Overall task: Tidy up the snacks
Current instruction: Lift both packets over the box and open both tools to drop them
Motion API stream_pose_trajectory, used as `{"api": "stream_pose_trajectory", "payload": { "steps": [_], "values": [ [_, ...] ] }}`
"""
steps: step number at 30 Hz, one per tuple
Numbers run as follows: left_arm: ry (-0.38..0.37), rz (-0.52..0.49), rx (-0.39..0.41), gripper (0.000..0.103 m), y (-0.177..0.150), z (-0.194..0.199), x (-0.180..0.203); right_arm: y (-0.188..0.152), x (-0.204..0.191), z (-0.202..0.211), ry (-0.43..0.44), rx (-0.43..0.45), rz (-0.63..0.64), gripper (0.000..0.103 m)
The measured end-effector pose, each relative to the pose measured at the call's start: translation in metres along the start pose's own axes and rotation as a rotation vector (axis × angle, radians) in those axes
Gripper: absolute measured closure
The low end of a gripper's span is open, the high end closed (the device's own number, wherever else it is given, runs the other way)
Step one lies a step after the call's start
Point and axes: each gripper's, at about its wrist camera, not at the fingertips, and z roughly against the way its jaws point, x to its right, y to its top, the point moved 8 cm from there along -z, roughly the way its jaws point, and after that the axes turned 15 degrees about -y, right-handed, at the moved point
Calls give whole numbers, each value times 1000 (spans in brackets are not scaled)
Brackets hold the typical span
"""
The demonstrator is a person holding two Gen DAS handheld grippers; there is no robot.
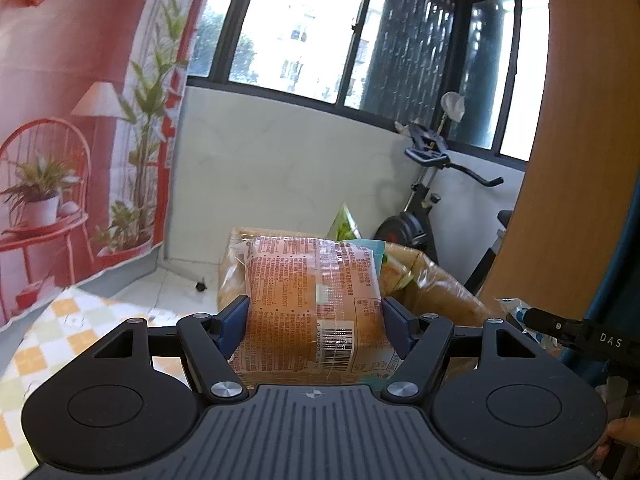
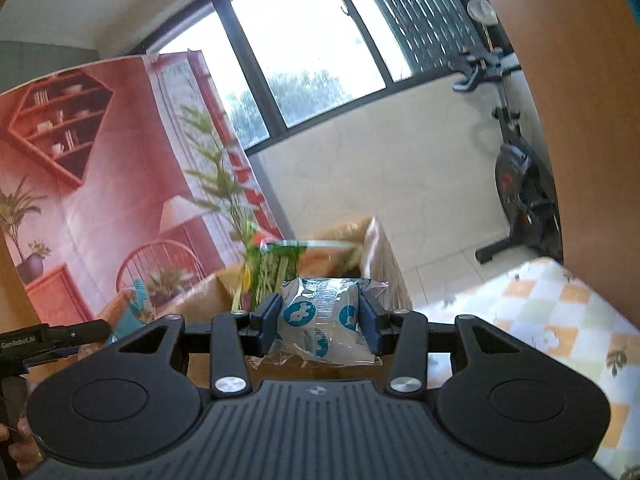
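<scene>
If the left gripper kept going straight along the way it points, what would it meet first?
Probably the cardboard box just beyond: the left gripper, shut on the orange snack pack, points at it. Depth is hard to judge; it may pass above the rim.

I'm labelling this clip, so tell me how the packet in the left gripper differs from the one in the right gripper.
The orange bread packet is printed with dense text and a barcode; the white snack packet carries blue round marks. The orange bread packet is wider and spreads the left gripper further than the right gripper. Both are clear-wrapped and gripped by their sides.

left tongs point(image 1: 316, 316) clamp orange snack packet point(image 1: 312, 296) (barcode up).
</scene>
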Motion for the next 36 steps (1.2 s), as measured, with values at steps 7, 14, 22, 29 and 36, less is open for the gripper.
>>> {"api": "stream_pose_trajectory", "payload": {
  "steps": [7,14,22,29,36],
  "values": [
    [-14,-32,6,30,19,-37,-1,20,-13,-24,39,26,22,58],
    [31,-32,-60,30,19,-88,-20,20,-37,-88,44,-40,72,58],
    [66,-44,-138,30,9,-110,-36,12,-47,-135,-30,-93,160,57],
    [59,-91,-149,28,15,-110,-33,7,-48,-146,-78,-92,197,50],
    [31,-95,-139,28,22,-94,-21,11,-50,-128,-65,-55,224,49]
  ]
}}
